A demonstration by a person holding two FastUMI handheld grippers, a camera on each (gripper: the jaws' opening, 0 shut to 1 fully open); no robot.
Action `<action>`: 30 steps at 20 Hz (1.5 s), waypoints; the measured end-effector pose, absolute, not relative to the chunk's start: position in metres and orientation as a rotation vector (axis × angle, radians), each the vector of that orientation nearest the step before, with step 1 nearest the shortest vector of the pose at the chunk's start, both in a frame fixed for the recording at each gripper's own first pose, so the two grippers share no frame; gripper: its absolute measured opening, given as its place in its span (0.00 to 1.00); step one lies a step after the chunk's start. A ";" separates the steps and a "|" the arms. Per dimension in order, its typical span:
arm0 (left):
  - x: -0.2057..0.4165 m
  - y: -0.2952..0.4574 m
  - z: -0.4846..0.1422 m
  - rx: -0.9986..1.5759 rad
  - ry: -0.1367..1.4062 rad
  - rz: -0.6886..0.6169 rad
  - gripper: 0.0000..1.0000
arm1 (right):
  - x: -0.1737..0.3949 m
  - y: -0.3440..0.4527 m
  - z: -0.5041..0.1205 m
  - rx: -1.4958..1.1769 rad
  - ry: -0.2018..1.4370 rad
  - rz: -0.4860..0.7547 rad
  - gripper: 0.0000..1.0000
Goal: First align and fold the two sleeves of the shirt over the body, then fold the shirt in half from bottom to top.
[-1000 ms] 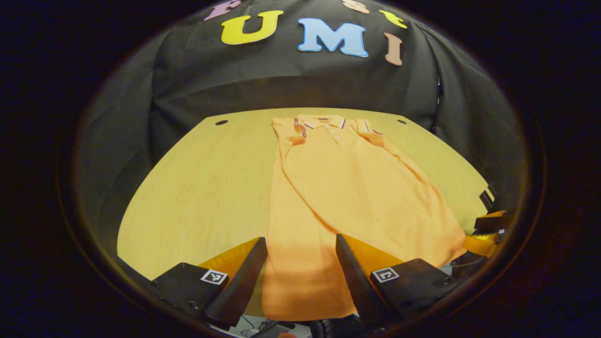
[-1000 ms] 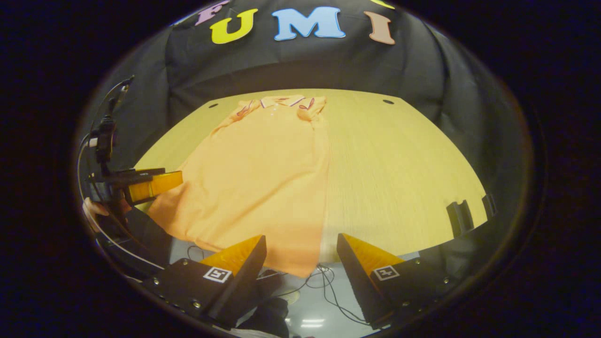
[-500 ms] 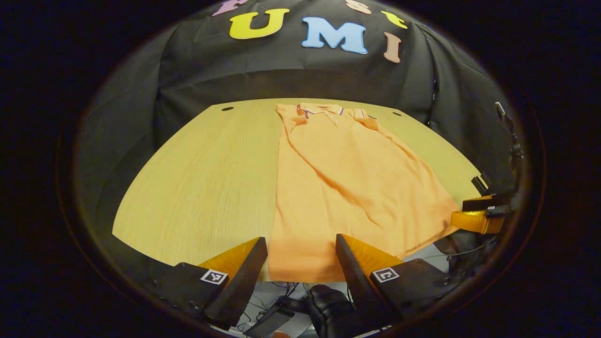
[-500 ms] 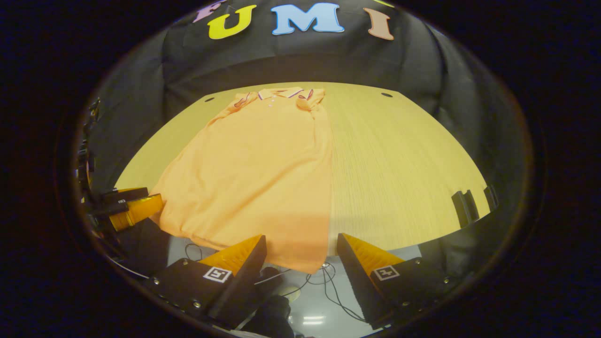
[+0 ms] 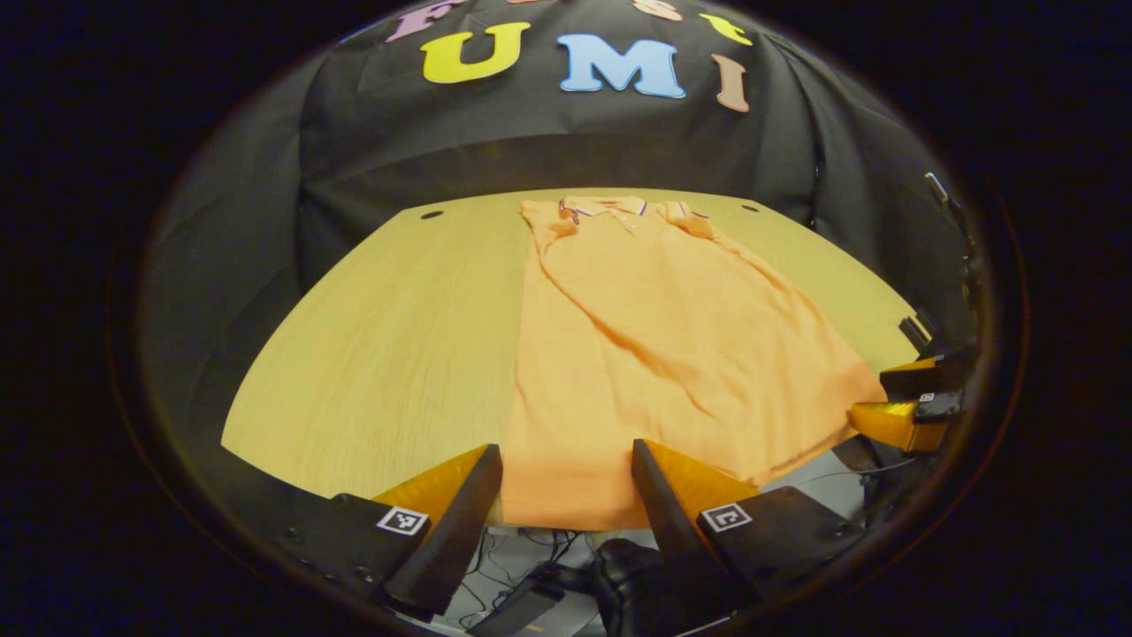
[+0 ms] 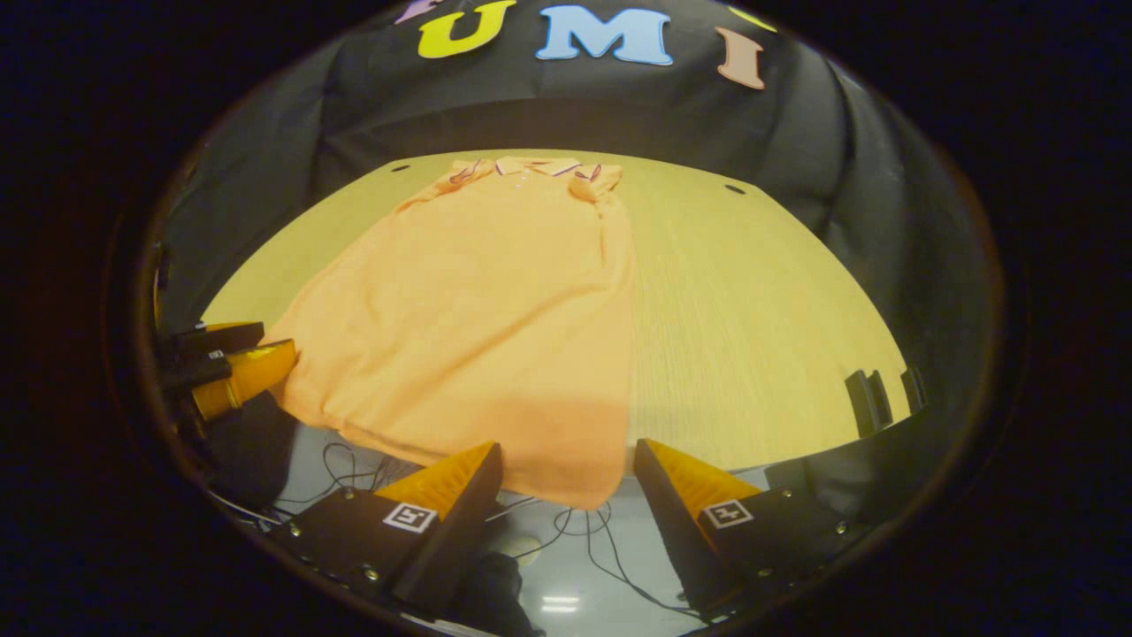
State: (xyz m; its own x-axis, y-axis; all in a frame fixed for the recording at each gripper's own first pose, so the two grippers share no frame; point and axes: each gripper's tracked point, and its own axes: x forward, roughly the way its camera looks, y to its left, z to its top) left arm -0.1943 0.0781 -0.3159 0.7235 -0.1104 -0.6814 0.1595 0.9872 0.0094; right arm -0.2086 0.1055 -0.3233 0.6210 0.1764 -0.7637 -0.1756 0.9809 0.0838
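An orange polo shirt [image 5: 654, 354] lies spread on the pale wooden surface [image 5: 389, 345], its collar [image 5: 610, 207] at the far edge toward the black cloth wall and its hem [image 5: 566, 513] hanging slightly over the near edge. Both short sleeves are folded in over the chest beside the collar, and a long diagonal crease runs down the body in the left gripper view. In that view the left hand-held gripper [image 5: 566, 491] sits low at the near edge of the surface with its two fingers spread wide, the shirt's lower left corner showing in the gap between them; neither finger presses on the fabric, so it has hold of nothing. Farther right in the same view the other hand-held gripper appears at the shirt's lower right corner, just beside the cloth. In the right gripper view the right hand-held gripper [image 6: 566, 491] is likewise wide apart and empty, with the shirt's lower right corner [image 6: 575, 478] drooping over the surface's edge between its fingers (whether the tips touch the cloth cannot be told). Below the edge, cables [image 6: 610, 548] lie on a pale floor [image 6: 566, 593]. Two small dark holes [image 5: 432, 215] mark the far corners of the surface, and dark clips [image 6: 867, 398] stand at its right edge.
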 end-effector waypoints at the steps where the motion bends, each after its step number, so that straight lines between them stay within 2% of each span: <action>1: -0.194 0.076 -0.316 0.069 0.746 -0.146 0.89 | -0.209 0.107 -0.324 -0.007 0.874 0.203 0.88; 3: -0.197 0.065 -0.315 0.078 0.745 -0.164 0.74 | -0.209 0.106 -0.322 -0.010 0.875 0.206 0.76; 4: -0.197 0.062 -0.317 0.080 0.747 -0.166 0.67 | -0.209 0.103 -0.322 -0.020 0.874 0.203 0.75; 5: -0.196 0.057 -0.317 0.085 0.746 -0.173 0.47 | -0.209 0.101 -0.323 -0.019 0.872 0.198 0.61; 6: -0.198 0.053 -0.317 0.089 0.747 -0.178 0.41 | -0.209 0.102 -0.322 -0.017 0.871 0.202 0.48; 7: -0.198 0.051 -0.316 0.092 0.749 -0.173 0.25 | -0.208 0.102 -0.322 -0.019 0.873 0.208 0.41; 9: -0.199 0.048 -0.317 0.111 0.756 -0.171 0.12 | -0.208 0.099 -0.320 -0.012 0.871 0.192 0.41; 11: -0.198 0.045 -0.315 0.101 0.760 -0.166 0.12 | -0.207 0.099 -0.321 0.019 0.875 0.187 0.08; 12: -0.198 0.046 -0.316 0.099 0.767 -0.165 0.06 | -0.207 0.100 -0.322 0.021 0.881 0.194 0.08; 14: -0.200 0.042 -0.314 0.084 0.769 -0.169 0.06 | -0.209 0.100 -0.320 0.071 0.882 0.189 0.00; 23: -0.190 0.041 -0.280 0.001 0.732 -0.141 0.07 | -0.190 0.105 -0.288 0.345 0.817 0.220 0.00; 30: -0.165 0.030 -0.244 -0.033 0.693 -0.155 0.07 | -0.164 0.099 -0.238 0.249 0.681 0.270 0.00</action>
